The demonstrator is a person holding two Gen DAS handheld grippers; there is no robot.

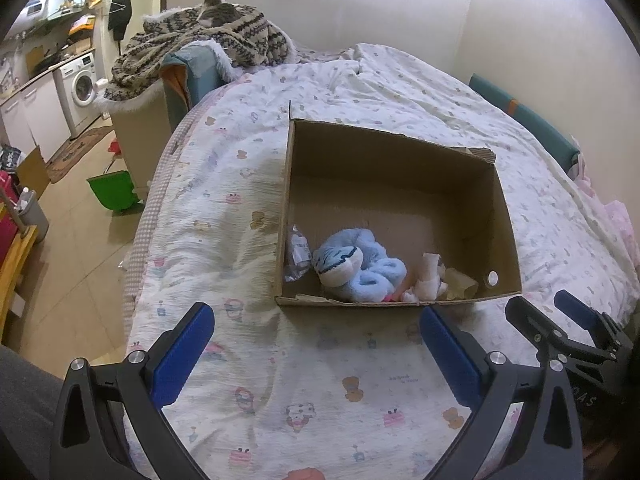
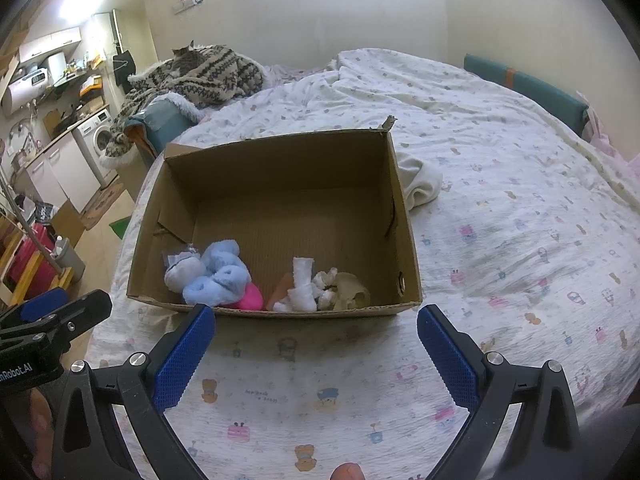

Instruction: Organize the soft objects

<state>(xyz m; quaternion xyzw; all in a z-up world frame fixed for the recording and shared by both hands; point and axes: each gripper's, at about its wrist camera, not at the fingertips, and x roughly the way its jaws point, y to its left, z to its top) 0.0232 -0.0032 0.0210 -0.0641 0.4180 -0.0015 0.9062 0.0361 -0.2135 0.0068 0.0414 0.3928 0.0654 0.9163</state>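
Two tongs — left (image 1: 316, 328), right (image 2: 316, 330) — both spread wide, empty; one cardboard box (image 2: 408, 248) ahead.

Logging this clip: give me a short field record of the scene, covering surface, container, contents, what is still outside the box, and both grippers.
surface: bed with printed quilt
container: open cardboard box on the quilt
contents: blue plush toy, pink item, white socks, cream cloth, all along the near wall
outside box: white cloth touching the box's right side
left gripper: open, empty, short of the box
right gripper: open, empty, short of the box
background: cat on patterned blanket
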